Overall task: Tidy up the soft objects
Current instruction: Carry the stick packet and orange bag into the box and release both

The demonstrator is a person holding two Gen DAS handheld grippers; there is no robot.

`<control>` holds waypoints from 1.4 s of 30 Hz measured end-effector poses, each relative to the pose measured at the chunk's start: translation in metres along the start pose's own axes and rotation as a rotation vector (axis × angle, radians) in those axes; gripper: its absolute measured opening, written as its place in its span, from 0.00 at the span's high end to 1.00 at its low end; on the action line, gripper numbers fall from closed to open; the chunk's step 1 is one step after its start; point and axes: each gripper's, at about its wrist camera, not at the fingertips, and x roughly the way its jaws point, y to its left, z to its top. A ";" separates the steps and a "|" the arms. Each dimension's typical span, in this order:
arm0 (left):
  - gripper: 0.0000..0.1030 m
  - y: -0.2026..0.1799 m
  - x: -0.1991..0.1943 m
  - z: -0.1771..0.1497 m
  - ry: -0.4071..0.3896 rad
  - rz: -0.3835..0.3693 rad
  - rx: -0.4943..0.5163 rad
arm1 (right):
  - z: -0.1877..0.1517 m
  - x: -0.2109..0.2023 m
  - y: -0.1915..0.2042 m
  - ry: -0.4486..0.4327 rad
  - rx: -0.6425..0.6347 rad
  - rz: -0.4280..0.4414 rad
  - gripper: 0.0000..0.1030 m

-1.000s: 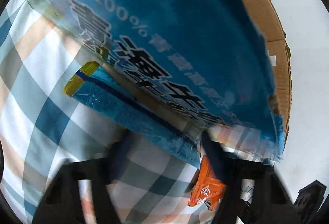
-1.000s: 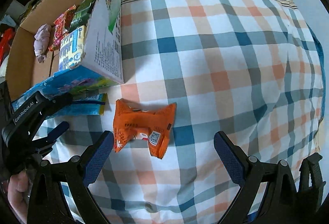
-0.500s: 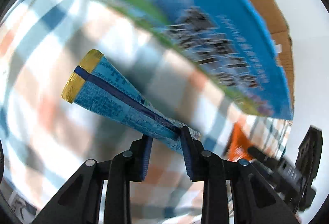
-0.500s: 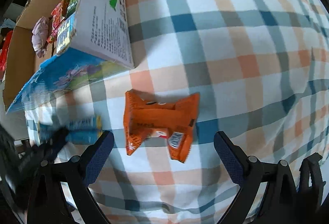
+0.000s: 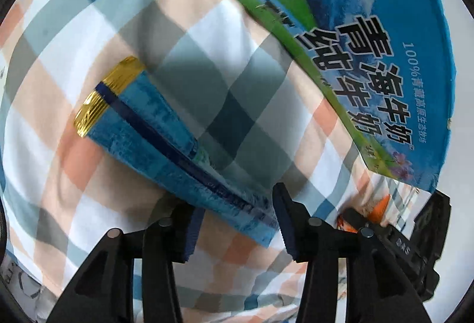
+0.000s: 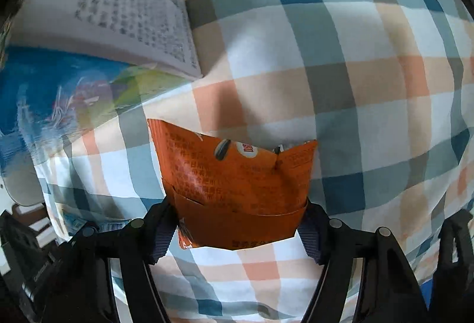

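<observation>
In the left wrist view, a plaid cloth (image 5: 89, 35) of white, peach, grey and blue squares fills the frame from 6 to 12 o'clock, rumpled into soft folds. A blue snack packet (image 5: 154, 127) with a gold crimped end lies on it, running from 10 o'clock down toward centre; its near end sits between the spread fingers of the left claw (image 5: 237, 225), and whether the pads touch it cannot be told. A blue and green milk carton box (image 5: 385, 41) leans across 1 to 4 o'clock, with pale wall behind it. In the right wrist view, the same plaid cloth (image 6: 340, 41) bulges across 12 to 5 o'clock. The right claw (image 6: 240, 234) pinches an orange snack packet (image 6: 237, 177) at its lower edge, the packet standing up at centre. The box (image 6: 118, 12) shows its white printed side at 10 o'clock.
</observation>
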 end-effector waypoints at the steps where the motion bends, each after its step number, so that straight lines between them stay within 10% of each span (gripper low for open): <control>1: 0.59 -0.002 -0.001 0.000 -0.014 0.011 0.012 | -0.001 -0.002 -0.003 -0.001 -0.003 -0.001 0.32; 18: 0.81 -0.085 -0.095 -0.023 -0.313 0.299 0.533 | -0.057 -0.061 0.049 -0.117 -0.202 0.004 0.33; 26: 0.81 -0.115 -0.160 -0.026 -0.354 0.139 0.517 | -0.068 -0.126 0.082 -0.198 -0.293 0.074 0.33; 42: 0.81 -0.125 -0.182 0.097 -0.274 -0.089 0.258 | -0.002 -0.168 0.183 -0.246 -0.410 0.043 0.33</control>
